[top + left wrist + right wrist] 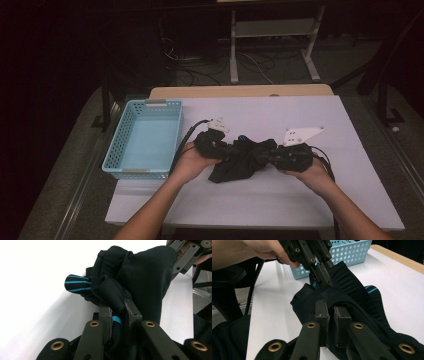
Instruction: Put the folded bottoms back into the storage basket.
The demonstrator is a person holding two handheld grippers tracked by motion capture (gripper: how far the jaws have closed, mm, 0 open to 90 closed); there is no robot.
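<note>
A black garment with thin blue stripes (242, 159) lies bunched at the middle of the white table (260, 200). My left gripper (227, 148) is shut on its left end, and black cloth (117, 293) is pinched between its jaws. My right gripper (267, 156) is shut on the garment's right end, where a fold of cloth (347, 298) rides over its jaws. In the right gripper view the left gripper (324, 273) bites the cloth farther off. A striped cuff (76, 283) pokes out to the side in the left gripper view.
A light blue perforated basket (145, 137) stands at the table's left edge, close to my left hand. Behind the table are a metal stand (272, 47) and loose cables on a dark floor.
</note>
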